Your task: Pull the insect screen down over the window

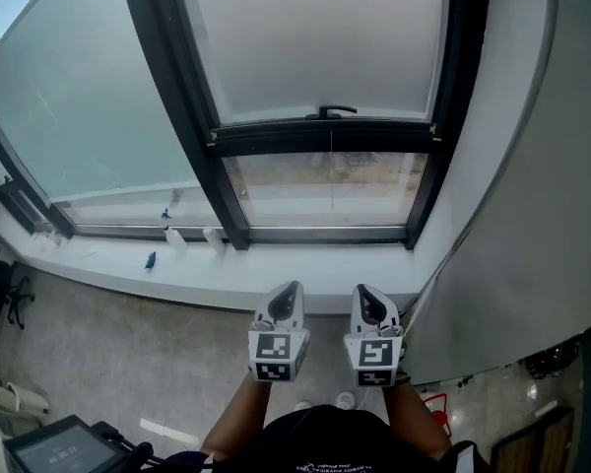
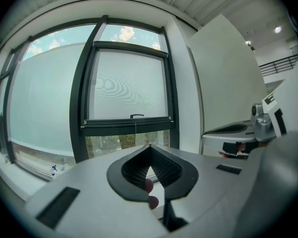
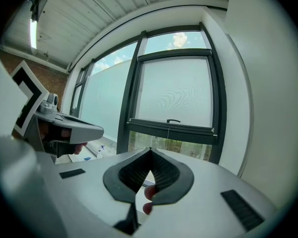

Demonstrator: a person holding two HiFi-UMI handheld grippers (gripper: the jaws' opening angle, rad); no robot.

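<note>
The grey insect screen (image 1: pixel 315 37) covers most of the dark-framed window; its black bottom bar (image 1: pixel 325 136) with a small handle (image 1: pixel 332 111) hangs above a strip of bare glass (image 1: pixel 325 187). The same bar (image 2: pixel 126 125) (image 3: pixel 171 128) shows in both gripper views. My left gripper (image 1: pixel 290 289) and right gripper (image 1: pixel 365 292) are held side by side below the sill, both shut with nothing between the jaws and well short of the bar. In the gripper views the left gripper (image 2: pixel 149 147) and right gripper (image 3: pixel 150 148) point at the window.
A white sill (image 1: pixel 227 274) runs under the window with a small blue item (image 1: pixel 151 260) and white clips on it. A pale wall panel (image 1: pixel 532 215) stands close at the right. A wider screened pane (image 1: pixel 79 97) lies left. Grey floor is below.
</note>
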